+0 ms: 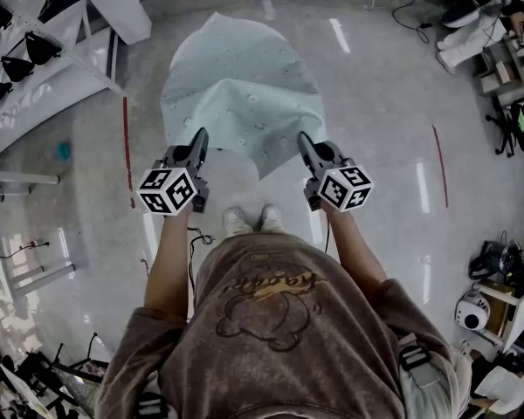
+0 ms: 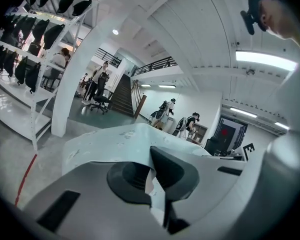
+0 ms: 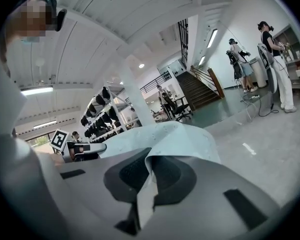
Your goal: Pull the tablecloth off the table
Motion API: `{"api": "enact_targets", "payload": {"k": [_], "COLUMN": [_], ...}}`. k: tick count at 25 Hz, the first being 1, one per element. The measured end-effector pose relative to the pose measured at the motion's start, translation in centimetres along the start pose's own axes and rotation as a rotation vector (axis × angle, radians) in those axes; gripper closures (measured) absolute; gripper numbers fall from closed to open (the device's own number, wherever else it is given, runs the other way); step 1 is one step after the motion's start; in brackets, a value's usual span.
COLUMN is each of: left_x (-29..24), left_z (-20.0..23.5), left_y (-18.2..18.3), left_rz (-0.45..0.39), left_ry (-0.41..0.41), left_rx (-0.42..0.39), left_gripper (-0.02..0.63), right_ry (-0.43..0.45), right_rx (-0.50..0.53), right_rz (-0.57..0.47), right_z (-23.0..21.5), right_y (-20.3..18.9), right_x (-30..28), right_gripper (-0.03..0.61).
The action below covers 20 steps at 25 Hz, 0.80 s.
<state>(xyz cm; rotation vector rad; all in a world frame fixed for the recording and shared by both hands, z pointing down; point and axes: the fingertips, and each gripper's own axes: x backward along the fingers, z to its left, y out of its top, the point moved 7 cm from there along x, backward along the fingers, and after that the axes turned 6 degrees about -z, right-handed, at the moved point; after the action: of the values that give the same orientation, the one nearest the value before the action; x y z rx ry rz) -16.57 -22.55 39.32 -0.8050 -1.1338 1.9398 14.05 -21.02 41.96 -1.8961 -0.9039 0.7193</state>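
Observation:
A pale blue tablecloth [image 1: 240, 85] with small speckles spreads out ahead of me above the shiny floor, its near edge lifted and one corner drooping between the grippers. What lies under it is hidden. My left gripper [image 1: 199, 134] is shut on the near left edge of the cloth, and my right gripper [image 1: 304, 138] is shut on the near right edge. In the left gripper view the tablecloth [image 2: 115, 139] runs into the closed left gripper [image 2: 151, 160]. The right gripper view shows the same: a fold of tablecloth [image 3: 175, 136] is pinched in the right gripper [image 3: 147, 166].
White shelving [image 1: 44, 77] with dark headgear stands at the left. Red tape lines [image 1: 127, 147] mark the floor on both sides. Equipment and cables [image 1: 506, 59] crowd the right edge. My feet [image 1: 249, 221] are just behind the cloth. Other people [image 3: 270, 59] stand farther off, near a staircase [image 2: 120, 96].

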Motion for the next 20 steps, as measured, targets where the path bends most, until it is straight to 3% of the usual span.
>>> {"api": "enact_targets", "payload": {"k": [6,20], "left_x": [1.3,-0.1], "left_z": [-1.6,-5.2], "left_y": [0.7,0.1], "left_rz": [-0.028,-0.061], "left_ry": [-0.023,0.028], "left_rx": [-0.010,0.029], "left_gripper": [0.594,0.594], "right_ry": [0.036,0.120], "right_rx": [0.029,0.004], "right_rz": [-0.031,-0.025], "right_z": [1.6,-1.1], "right_y": [1.1,2.5], "right_x": [0.8,2.2], "right_gripper": [0.569,0.569]}}
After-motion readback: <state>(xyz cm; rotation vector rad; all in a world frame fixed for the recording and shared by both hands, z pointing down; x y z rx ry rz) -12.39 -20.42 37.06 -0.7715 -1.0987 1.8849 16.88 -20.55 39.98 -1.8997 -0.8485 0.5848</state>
